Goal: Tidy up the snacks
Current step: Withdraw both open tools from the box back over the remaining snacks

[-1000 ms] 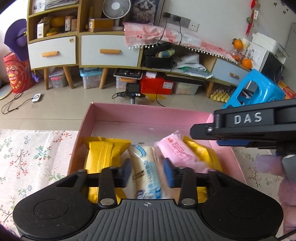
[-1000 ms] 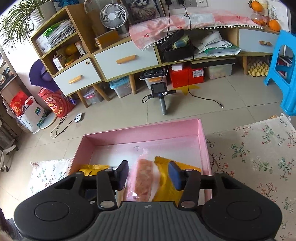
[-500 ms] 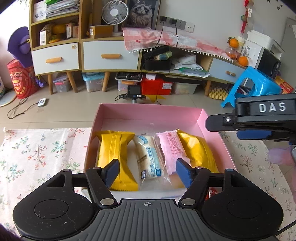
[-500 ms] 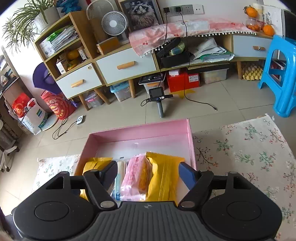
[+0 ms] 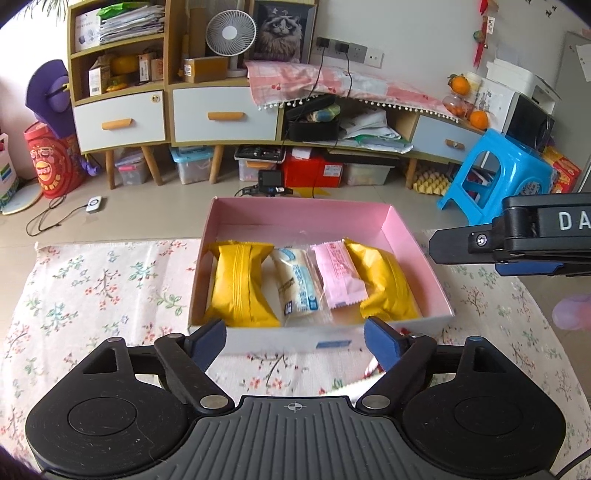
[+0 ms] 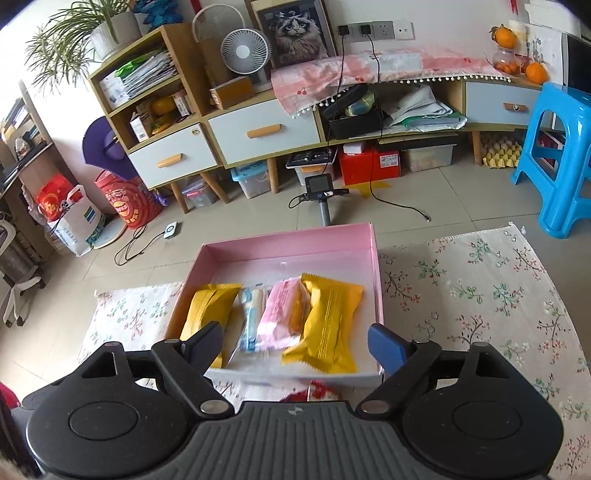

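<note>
Both grippers' fingers (image 5: 384, 341) opening, empty; right gripper (image 5: 517, 240) only in left view.

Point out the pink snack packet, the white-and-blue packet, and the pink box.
pink snack packet (image 5: 338, 275), left wrist view, middle of wrapper.
white-and-blue packet (image 5: 297, 284), left wrist view, printed front face.
pink box (image 5: 303, 212), left wrist view, inner face of far wall.

A flowery cloth (image 5: 103, 288) is spread on the floor. A blue stool (image 6: 557, 155) is seen at the right. A white fan (image 5: 231, 31) and a cat picture (image 5: 282, 31) are set on the low cupboard (image 5: 221, 114). Oranges (image 5: 478, 119) are seen too.
</note>
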Demonstrator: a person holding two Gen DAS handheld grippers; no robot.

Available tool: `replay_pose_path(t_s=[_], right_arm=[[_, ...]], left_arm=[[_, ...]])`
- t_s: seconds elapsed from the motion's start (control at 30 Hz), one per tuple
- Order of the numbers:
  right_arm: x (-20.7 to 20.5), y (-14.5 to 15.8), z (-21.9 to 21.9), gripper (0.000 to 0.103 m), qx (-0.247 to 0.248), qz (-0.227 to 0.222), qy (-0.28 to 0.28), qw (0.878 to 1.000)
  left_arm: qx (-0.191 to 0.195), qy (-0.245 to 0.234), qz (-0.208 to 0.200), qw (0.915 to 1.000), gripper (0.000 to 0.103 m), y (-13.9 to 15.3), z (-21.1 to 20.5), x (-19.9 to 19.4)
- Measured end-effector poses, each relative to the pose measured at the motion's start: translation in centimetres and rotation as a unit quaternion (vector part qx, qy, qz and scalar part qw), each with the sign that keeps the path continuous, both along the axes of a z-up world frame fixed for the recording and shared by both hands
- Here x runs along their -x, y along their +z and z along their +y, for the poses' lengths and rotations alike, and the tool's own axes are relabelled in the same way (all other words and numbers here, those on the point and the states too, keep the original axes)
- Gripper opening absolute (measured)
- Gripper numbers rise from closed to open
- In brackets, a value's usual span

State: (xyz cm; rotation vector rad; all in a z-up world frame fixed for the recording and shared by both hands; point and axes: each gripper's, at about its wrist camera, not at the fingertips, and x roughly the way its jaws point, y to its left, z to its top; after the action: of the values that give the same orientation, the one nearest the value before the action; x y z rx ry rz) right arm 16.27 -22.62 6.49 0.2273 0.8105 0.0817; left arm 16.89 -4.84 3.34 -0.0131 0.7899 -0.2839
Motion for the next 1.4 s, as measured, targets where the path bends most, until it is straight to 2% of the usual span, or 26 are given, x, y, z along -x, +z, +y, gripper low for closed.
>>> replay_pose_path(t_s=[0.13, 0.37, 0.47, 0.7, 1.1, 1.4], right_arm=[[1.4, 0.1, 0.4, 0.081, -0.004, -0.003, 0.008, 1.000], [3.8, -0.1, 1.3, 0.081, -0.010, 0.000, 0.026, 1.000], [4.9, -0.3, 1.7, 0.086, -0.010, -0.001, 0.033, 0.999], [6.8, -0.9, 2.1, 0.087, -0.010, -0.004, 0.042, 0.999], [9.6, -3.6, 2.9, 0.088, 0.002, -0.001, 0.053, 0.999], [12.0, -5.6, 3.9, 0.089, 0.026, -0.001, 0.096, 0.995]], left_arm=[[-0.006, -0.003, -0.005, 1.0000, 0.088, 0.1, 0.5, 1.5], [-0.018, -0.007, -0.012, 0.9997, 0.094, 0.1, 1.5, 4.2], [-0.020, -0.006, -0.010, 0.9997, 0.095, -0.1, 2.2, 5.2], [-0.018, -0.005, -0.003, 0.9998, 0.096, -0.8, 3.6, 7.4], [-0.025, 0.005, 0.005, 0.9997, 0.098, -2.8, 6.2, 10.2], [-0.035, 0.014, -0.012, 0.9992, 0.099, -3.9, 9.3, 11.6]])
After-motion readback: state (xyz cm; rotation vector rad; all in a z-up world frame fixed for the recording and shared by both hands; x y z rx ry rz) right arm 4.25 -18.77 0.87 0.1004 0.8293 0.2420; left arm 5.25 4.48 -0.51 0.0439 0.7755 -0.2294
